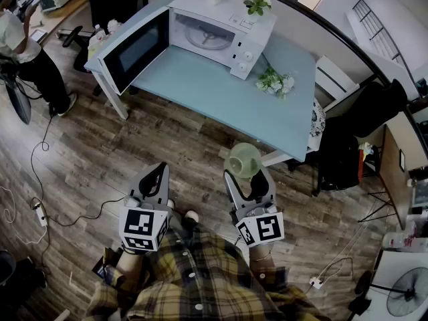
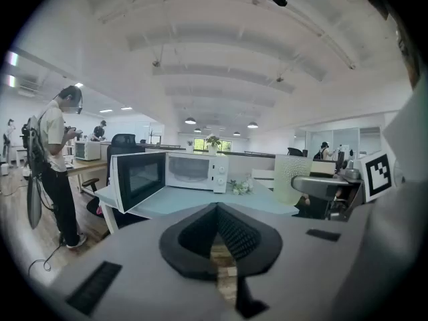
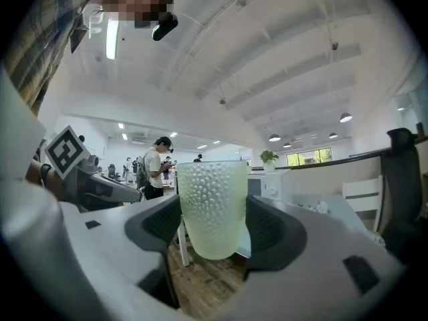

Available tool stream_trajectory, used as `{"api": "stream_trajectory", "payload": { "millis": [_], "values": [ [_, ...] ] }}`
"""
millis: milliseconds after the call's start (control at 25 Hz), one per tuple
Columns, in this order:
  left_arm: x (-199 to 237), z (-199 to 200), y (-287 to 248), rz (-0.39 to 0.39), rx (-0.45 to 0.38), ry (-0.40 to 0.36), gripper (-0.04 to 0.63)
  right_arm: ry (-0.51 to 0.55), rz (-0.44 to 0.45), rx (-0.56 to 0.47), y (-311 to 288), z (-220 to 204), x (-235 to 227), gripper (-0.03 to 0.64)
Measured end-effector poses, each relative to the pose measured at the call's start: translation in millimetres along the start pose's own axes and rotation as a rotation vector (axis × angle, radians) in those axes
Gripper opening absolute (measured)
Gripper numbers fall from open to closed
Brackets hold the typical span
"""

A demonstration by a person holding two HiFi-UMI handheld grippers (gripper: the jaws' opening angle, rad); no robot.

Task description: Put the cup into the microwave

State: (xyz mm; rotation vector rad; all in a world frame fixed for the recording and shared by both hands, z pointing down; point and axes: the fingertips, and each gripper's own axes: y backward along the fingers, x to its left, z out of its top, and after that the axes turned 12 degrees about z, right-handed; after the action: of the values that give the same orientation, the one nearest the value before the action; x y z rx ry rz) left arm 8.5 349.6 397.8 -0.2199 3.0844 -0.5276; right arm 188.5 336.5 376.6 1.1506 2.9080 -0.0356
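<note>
Open-plan office, long desks (image 2: 83, 168), swivel chair (image 2: 124, 141), ceiling lamps (image 2: 190, 120), wood-look floor (image 1: 180, 146), person (image 2: 57, 159) standing

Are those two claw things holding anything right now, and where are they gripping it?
The right gripper clamps the pale green cup by its opposite sides, around mid-body. The left gripper is shut and empty.

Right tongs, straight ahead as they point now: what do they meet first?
Likely the near edge of the table, struck by the cup that the right tongs hold. Height is unclear; the cup might just clear the top.
</note>
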Motion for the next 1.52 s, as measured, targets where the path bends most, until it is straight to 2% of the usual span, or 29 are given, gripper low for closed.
{"api": "stream_trajectory", "payload": {
  "millis": [360, 720, 920, 1320, 1520],
  "values": [
    [-14.5, -10.4, 13.0, 0.03, 0.011, 0.005, -0.011, -0.038, 0.05, -0.022, 16.4, -3.3, 4.0, 0.307],
    [-3.0, -19.0, 0.3, 0.051, 0.037, 0.026, -0.011, -0.042, 0.065, -0.013, -1.2, -8.7, -0.9, 0.307],
    [19.5, -8.9, -24.9, 0.046, 0.026, 0.029, -0.011, -0.037, 0.063, -0.016, -34.9, -8.0, -5.7, 0.307],
    [83.0, 37.8, -104.2, 0.007, -0.004, 0.009, -0.011, -0.03, 0.023, -0.042, -135.1, 7.9, -29.1, 0.307],
    [111.7, 45.9, -139.2, -0.022, 0.009, 0.005, -0.011, -0.033, -0.003, -0.036, -177.8, 7.4, -36.6, 0.307]
  ]
}}
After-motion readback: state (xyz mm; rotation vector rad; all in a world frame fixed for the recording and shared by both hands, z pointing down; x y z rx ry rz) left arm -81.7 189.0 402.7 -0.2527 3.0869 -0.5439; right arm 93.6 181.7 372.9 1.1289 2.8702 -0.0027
